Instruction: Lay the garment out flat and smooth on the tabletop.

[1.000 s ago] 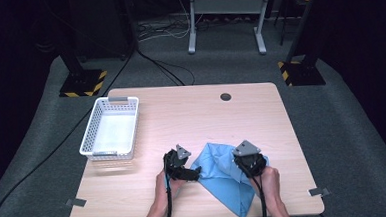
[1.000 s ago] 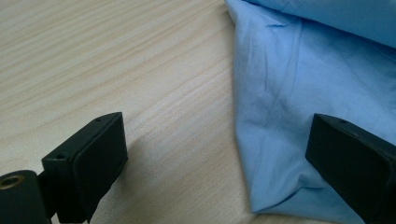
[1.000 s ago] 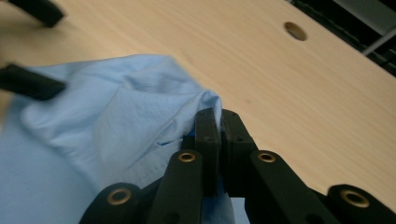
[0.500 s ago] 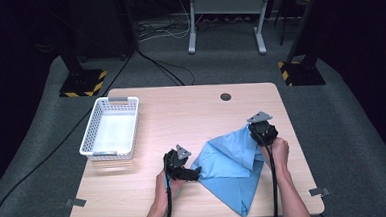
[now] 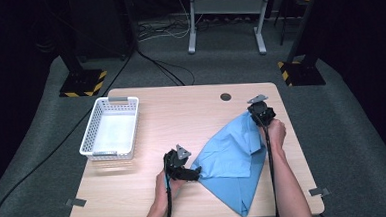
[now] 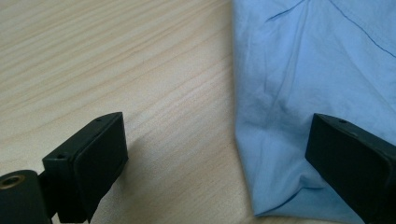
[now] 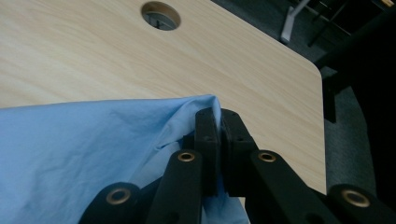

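A light blue cloth lies spread over the right half of the wooden table. My right gripper is shut on its far corner, pinching the cloth between the closed jaws near the table's right edge. My left gripper rests low on the table at the cloth's near left corner. In the left gripper view its jaws stand wide open. The cloth's edge lies beside and under the right jaw, and bare wood lies between the jaws.
A white mesh basket stands at the table's left side, with nothing visible inside it. A round cable hole sits near the far edge, close to my right gripper. Dark floor, cables and stands surround the table.
My right gripper has carried the cloth corner away from the person and to the right, stretching the cloth out toward the far right. The left gripper has stayed in place.
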{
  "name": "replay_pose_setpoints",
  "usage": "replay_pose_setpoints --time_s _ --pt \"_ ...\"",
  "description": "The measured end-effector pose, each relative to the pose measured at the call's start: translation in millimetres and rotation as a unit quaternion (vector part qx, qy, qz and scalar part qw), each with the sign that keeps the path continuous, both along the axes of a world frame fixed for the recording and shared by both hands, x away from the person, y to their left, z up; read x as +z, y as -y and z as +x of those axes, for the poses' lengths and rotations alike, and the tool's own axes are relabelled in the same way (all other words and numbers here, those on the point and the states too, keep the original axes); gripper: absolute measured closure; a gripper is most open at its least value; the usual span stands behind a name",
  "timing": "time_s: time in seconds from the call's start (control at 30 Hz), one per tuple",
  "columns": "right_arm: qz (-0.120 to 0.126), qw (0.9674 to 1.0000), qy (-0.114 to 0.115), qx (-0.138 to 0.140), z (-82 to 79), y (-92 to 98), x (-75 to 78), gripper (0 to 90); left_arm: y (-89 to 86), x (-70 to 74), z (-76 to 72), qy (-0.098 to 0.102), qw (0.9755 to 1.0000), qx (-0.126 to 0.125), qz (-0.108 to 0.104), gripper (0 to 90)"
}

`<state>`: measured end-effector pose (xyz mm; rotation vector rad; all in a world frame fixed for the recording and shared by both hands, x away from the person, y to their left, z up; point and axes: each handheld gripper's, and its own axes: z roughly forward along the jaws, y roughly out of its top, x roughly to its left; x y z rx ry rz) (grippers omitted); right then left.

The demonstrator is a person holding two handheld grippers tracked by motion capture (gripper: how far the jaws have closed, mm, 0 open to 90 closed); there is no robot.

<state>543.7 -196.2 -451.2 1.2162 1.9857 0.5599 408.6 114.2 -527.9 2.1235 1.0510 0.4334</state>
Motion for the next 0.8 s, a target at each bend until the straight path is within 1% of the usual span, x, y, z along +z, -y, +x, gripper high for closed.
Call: replay_pose_setpoints --time_s 0.03,0.07,0.1,0.17,0.2,0.27,0.3,0.33,0.4,0.5,0.57,0.6,0.63,0.67,0.7,0.73,0.77,0.8 --pt "-0.003 1.0 -0.002 -0.007 5.4 -0.1 -2.2 84.0 0.0 0.0 0.0 0.0 1.0 0.0 0.0 5.5" --pt "-0.009 0.9997 -0.001 -0.022 11.4 -0.4 -4.8 74.8 0.0 0.0 0.0 0.0 1.0 0.0 0.0 5.5" --pt "-0.009 0.9994 -0.001 -0.032 14.3 0.0 -5.5 69.0 -0.1 0.0 0.0 0.0 1.0 0.0 0.0 5.5" --pt "0.008 0.9991 -0.001 -0.042 16.7 3.3 -4.9 59.6 -0.1 0.0 0.0 0.0 1.0 -0.001 0.0 5.5" --pt "0.017 0.9988 0.001 -0.046 15.0 5.3 -3.2 52.6 -0.1 0.0 0.0 0.0 1.0 0.0 0.0 5.5" --pt "0.037 0.9979 -0.001 -0.053 8.2 10.2 2.0 44.9 -0.1 0.0 0.0 0.0 1.0 0.0 0.0 5.5" --pt "0.052 0.9972 -0.004 -0.055 3.3 12.9 5.3 40.7 0.0 -0.1 0.0 0.0 1.0 0.0 -0.001 5.5" --pt "0.074 0.9957 -0.012 -0.054 -3.5 17.3 10.0 37.9 0.0 0.0 0.0 0.0 1.0 0.0 -0.001 5.5" --pt "0.101 0.9938 -0.014 -0.046 -16.6 21.7 15.1 36.6 0.0 -0.1 0.0 0.0 1.0 0.0 -0.001 5.5" --pt "0.124 0.9916 -0.028 -0.023 -43.5 25.1 17.7 35.6 0.0 -0.1 0.0 0.0 1.0 0.0 -0.001 5.5" --pt "0.136 0.99 -0.034 -0.013 -59.3 25.6 15.5 38.4 0.0 -0.1 0.0 0.0 1.0 0.0 -0.001 5.5" --pt "0.141 0.9893 -0.039 -0.005 -68.7 25.2 13.6 40.4 0.0 -0.1 0.0 0.0 1.0 0.001 -0.001 5.5" --pt "0.146 0.9886 -0.037 0.002 -78.4 24.9 11.5 43.0 -0.1 0.0 0.1 0.0 1.0 0.0 0.0 5.5" --pt "0.152 0.9875 -0.043 0.01 -89.5 23.6 8.5 44.9 -0.1 0.0 0.1 0.0 1.0 0.0 0.0 5.5" --pt "0.155 0.9869 -0.045 0.013 -96.3 22.5 6.7 47.3 -0.1 0.0 0.1 0.0 1.0 0.0 -0.001 5.5" --pt "0.159 0.9862 -0.042 0.02 -104.8 21.0 4.1 48.6 -0.1 0.0 0.1 0.0 1.0 0.0 -0.001 5.5" --pt "0.158 0.986 -0.046 0.025 -113.9 17.9 0.5 50.6 -0.1 0.0 0.1 0.0 1.0 0.0 -0.001 5.5" --pt "0.155 0.9864 -0.048 0.028 -118.7 16.0 -1.5 52.2 -0.1 0.0 0.1 0.0 1.0 0.0 -0.001 5.5"
